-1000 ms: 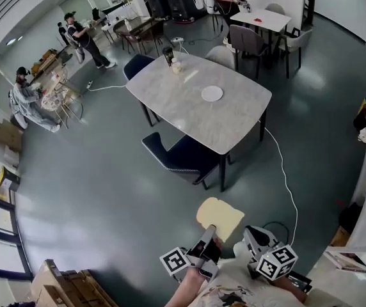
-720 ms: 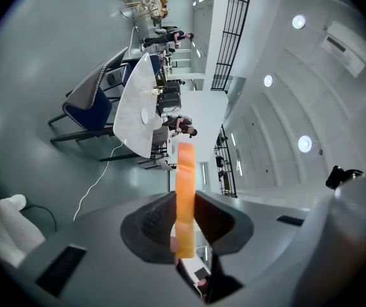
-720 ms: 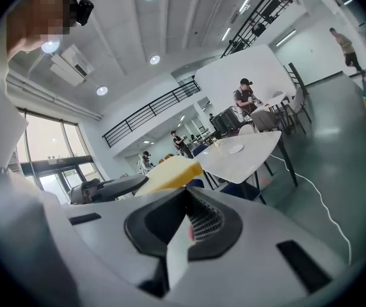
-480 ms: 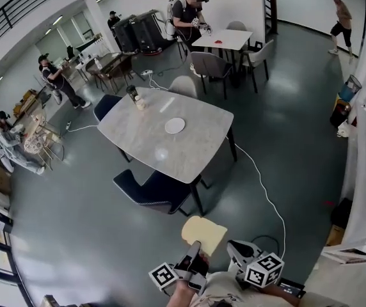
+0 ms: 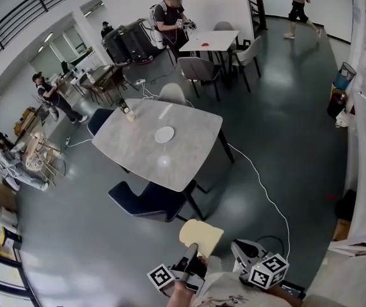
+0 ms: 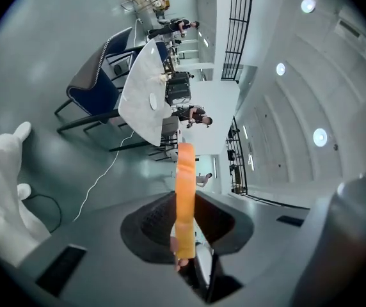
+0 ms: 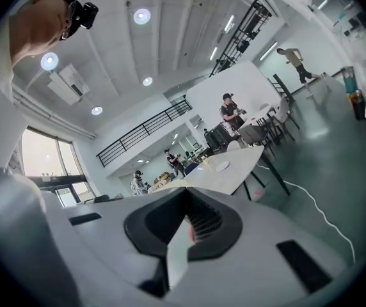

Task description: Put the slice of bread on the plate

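Note:
A pale slice of bread [image 5: 201, 236] hangs over the dark floor at the bottom of the head view, with my left gripper [image 5: 192, 253] shut on its near edge. The left gripper view shows that bread [image 6: 185, 171] edge-on as an orange strip pinched between the jaws. My right gripper [image 5: 243, 251] is just right of it, apart from the bread, its jaws closed on nothing [image 7: 186, 226]. The small white plate [image 5: 164, 134] lies near the middle of the grey marble table [image 5: 132, 155], some way ahead. The plate [image 7: 222, 165] also shows in the right gripper view.
A dark blue chair [image 5: 146, 199] stands at the table's near edge, between me and the plate. A white cable [image 5: 260, 190] runs across the floor on the right. A cup [image 5: 130, 116] stands at the table's far corner. People and more tables [image 5: 208, 41] are further back.
The table and plate have slid left and slightly nearer in the head view as I moved. Both grippers kept their places in the view, the left still holding the bread.

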Tool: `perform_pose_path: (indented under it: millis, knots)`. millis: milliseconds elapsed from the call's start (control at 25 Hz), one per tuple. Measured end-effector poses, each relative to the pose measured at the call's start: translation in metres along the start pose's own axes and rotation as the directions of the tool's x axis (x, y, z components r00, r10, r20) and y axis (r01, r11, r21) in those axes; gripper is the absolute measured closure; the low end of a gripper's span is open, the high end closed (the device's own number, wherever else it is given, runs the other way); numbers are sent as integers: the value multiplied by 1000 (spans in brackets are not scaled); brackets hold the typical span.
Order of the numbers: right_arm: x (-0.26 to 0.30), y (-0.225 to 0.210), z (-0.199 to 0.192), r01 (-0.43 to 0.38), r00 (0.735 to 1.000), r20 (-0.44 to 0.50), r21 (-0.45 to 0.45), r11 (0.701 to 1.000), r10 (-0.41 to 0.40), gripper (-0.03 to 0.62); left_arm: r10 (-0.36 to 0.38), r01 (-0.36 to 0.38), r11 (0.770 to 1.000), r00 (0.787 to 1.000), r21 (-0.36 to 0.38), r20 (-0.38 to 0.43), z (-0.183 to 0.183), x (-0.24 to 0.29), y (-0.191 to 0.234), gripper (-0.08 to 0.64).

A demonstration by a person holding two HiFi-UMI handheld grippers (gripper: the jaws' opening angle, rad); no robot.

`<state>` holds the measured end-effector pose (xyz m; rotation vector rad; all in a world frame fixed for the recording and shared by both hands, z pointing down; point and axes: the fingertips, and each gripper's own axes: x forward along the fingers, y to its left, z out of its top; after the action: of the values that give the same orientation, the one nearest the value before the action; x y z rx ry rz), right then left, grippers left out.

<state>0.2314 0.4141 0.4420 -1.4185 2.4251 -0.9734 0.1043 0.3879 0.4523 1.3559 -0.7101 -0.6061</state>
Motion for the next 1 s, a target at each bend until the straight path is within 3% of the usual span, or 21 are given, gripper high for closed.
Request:
perform_pose_path:
  millis: [440,560,800,1000]
  knots:
    - [55,-17,-2,39,996,-79,-23,999,-40,588,-26,25,999,998,-24,-52,39,46,6,466]
    - [83,-12,12,57,995,-77,-22,998,-59,586,-12,9,999,998,-52,-58,67,62,3,466]
    - [155,-2,34,38,990,-136,-74,997,-48,588,-52,51,997,998,-57,-26,139,91,-22,466]
    - [214,10,50,46,990,-133,-82,996,-56,586,-89,88,993,996,-75,-15,192,97,-36,466]
